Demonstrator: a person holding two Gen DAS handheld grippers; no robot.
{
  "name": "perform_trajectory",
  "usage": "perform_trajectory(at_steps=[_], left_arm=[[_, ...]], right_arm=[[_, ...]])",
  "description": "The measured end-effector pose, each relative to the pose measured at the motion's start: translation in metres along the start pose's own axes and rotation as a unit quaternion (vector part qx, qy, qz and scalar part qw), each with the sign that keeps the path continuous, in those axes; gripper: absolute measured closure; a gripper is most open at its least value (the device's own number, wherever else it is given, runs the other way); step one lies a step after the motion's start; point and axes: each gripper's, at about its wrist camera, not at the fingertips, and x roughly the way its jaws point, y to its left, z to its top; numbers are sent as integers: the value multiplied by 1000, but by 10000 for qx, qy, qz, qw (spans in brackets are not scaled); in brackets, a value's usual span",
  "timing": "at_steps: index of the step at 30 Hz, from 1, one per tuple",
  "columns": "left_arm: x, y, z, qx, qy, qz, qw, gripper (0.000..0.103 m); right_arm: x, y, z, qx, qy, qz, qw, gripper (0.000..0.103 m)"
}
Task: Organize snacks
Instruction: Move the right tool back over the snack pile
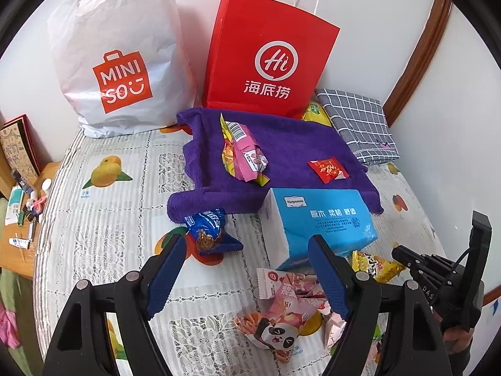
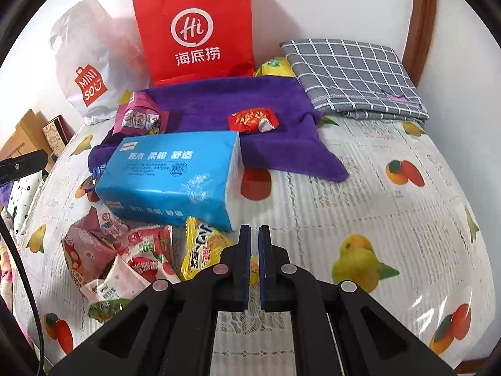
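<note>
My left gripper [image 1: 247, 247] hangs open over a heap of pink snack packets [image 1: 291, 297], touching none of them. A blue cookie packet [image 1: 205, 228] lies by its left finger. My right gripper [image 2: 254, 230] is shut, and the end of a yellow snack packet [image 2: 203, 250] shows between its pads. The left wrist view shows the right gripper [image 1: 399, 253] at that yellow packet's [image 1: 374, 264] right end. On the purple towel [image 1: 288, 138] lie a pink packet [image 1: 247, 153] and a red packet [image 1: 327, 169]. The pink heap [image 2: 106, 250] sits left of the right gripper.
A blue tissue pack [image 1: 316, 222] lies between the towel and the heap. A white Miniso bag [image 1: 119, 62] and a red paper bag [image 1: 266, 56] stand at the back wall. A folded grey checked cloth [image 2: 353, 75] lies at the back right, with fruit-print tablecloth [image 2: 375, 203] in front of it.
</note>
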Motion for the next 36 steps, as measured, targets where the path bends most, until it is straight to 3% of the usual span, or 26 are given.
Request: perform_trajectory(at_steps=[7, 10, 12, 15, 22, 23, 25, 26, 36], left_arm=[[0, 2, -2, -32, 24, 5, 10000, 24], [0, 3, -4, -48, 36, 26, 10000, 24], [0, 3, -5, -58, 49, 37, 10000, 24], [1, 3, -7, -63, 67, 66, 9999, 24], [-2, 3, -8, -56, 67, 149, 9999, 24], [-2, 3, -8, -57, 70, 164, 9998, 24], [-3, 3, -9, -63, 77, 197, 9998, 24], [-3, 4, -9, -63, 81, 210, 9997, 24], [0, 7, -15, -142, 176, 327, 9992, 24]], right_arm=[[2, 3, -5, -9, 92, 32, 10000, 95], [7, 7, -7, -57, 209, 70, 9997, 83], [8, 8, -7, -67, 200, 74, 9998, 67], [13, 10, -7, 0, 190, 193, 9996, 51], [34, 28, -6, -112, 338, 468, 9983, 48], [34, 30, -6, -127, 315, 509, 9981, 51], [35, 32, -6, -143, 306, 568, 9978, 80], [36, 33, -6, -146, 348, 624, 9973, 100], [20, 16, -15, -125, 127, 569, 9982, 101]])
